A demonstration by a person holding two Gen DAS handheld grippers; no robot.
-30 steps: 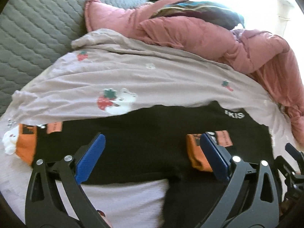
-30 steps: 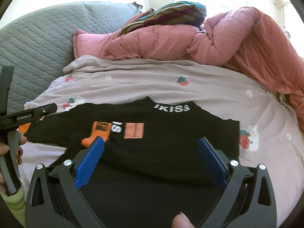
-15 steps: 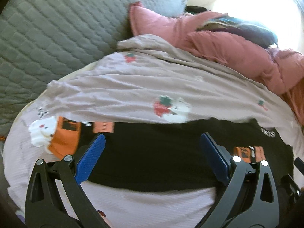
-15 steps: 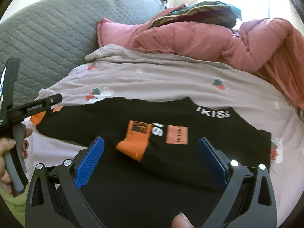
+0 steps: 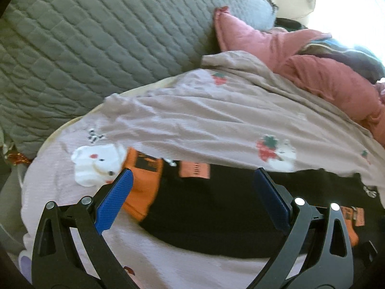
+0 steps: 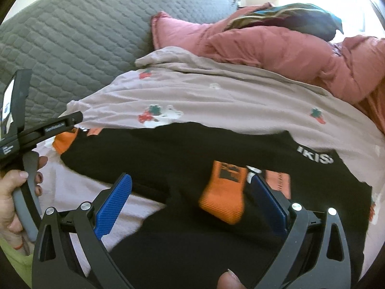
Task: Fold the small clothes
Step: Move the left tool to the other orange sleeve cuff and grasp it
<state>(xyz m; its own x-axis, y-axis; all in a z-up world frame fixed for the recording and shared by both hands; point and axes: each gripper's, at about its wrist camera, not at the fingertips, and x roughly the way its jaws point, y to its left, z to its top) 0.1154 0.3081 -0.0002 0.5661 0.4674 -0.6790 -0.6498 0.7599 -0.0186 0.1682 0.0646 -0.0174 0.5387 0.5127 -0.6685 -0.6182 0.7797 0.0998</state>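
A: From the left wrist camera, where is the garment?

B: The black shirt (image 5: 216,207) lies flat on the pink bedsheet (image 5: 204,120), crossing beneath the left gripper (image 5: 192,197). Its fingers (image 5: 115,202) stand wide apart and hold nothing. An orange sleeve cuff (image 5: 142,187) lies just beside the left finger, and the black cloth runs on past the right one.

A: Any writing there?

B: White letters at the far right edge, too blurred to read.

A: And the right wrist camera?

B: The right gripper (image 6: 190,197) is spread wide over the same shirt (image 6: 168,159), empty. A second orange cuff (image 6: 223,192) lies folded onto the black front, touching the right finger (image 6: 269,204). Near the collar, white print reads "IKIS" (image 6: 315,156), the rest cut off. The left hand (image 6: 14,192) grips its tool at the left edge.
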